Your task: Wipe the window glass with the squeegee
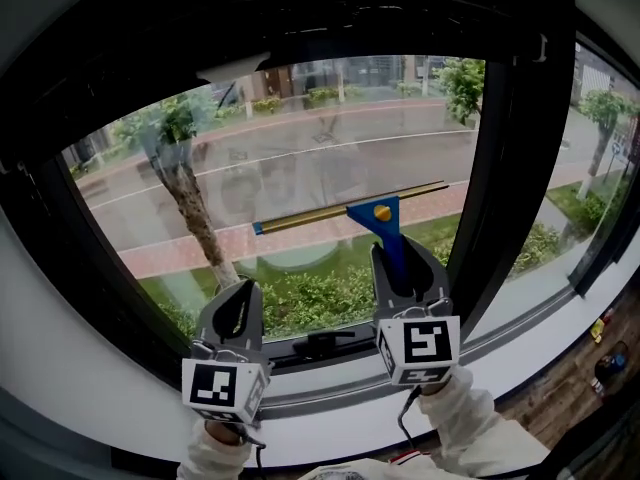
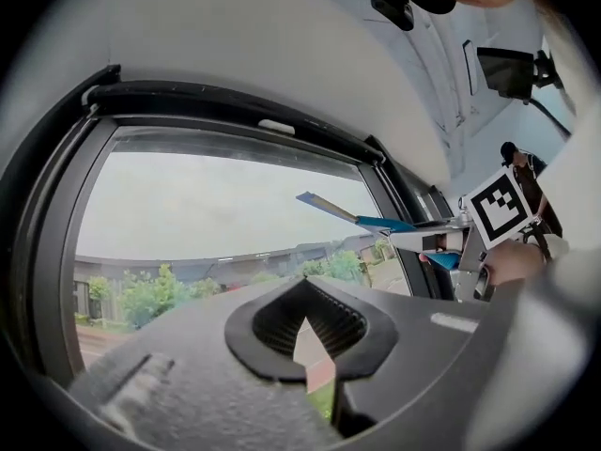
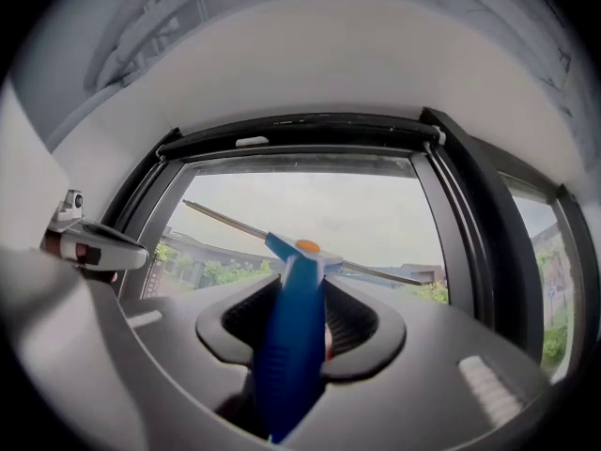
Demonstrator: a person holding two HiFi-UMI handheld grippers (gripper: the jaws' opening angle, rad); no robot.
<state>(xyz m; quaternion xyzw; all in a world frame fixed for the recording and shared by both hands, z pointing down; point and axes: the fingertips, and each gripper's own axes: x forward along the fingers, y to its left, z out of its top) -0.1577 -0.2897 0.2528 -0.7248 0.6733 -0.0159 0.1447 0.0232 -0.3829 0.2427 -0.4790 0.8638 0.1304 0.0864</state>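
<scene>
Lowest in the head view, two white sleeves [image 1: 470, 418] reach up to the grippers. The left hand-held gripper [image 1: 240, 293] is raised in front of the lower left of the pane. In its own view its jaws are drawn together with nothing between them, and only a thin sliver of the outdoors shows through.

Just to its right and a little higher, the right hand-held gripper [image 1: 408, 268] is clamped on the blue handle of the squeegee [image 1: 388, 230]. The handle runs up out of the jaws towards the glass. In the right gripper view the handle [image 3: 289, 336] fills the hollow between the two pads.

Above the gripper, the handle ends in a blue head with an orange button. From there the long blade stretches mostly leftward across the window glass [image 1: 300, 148], its left end lower than its right. Whether the blade actually touches the pane cannot be told.

A black window frame [image 1: 500, 168] surrounds the glass. Beyond it stand a tree [image 1: 185, 183], a hedge and a road.
</scene>
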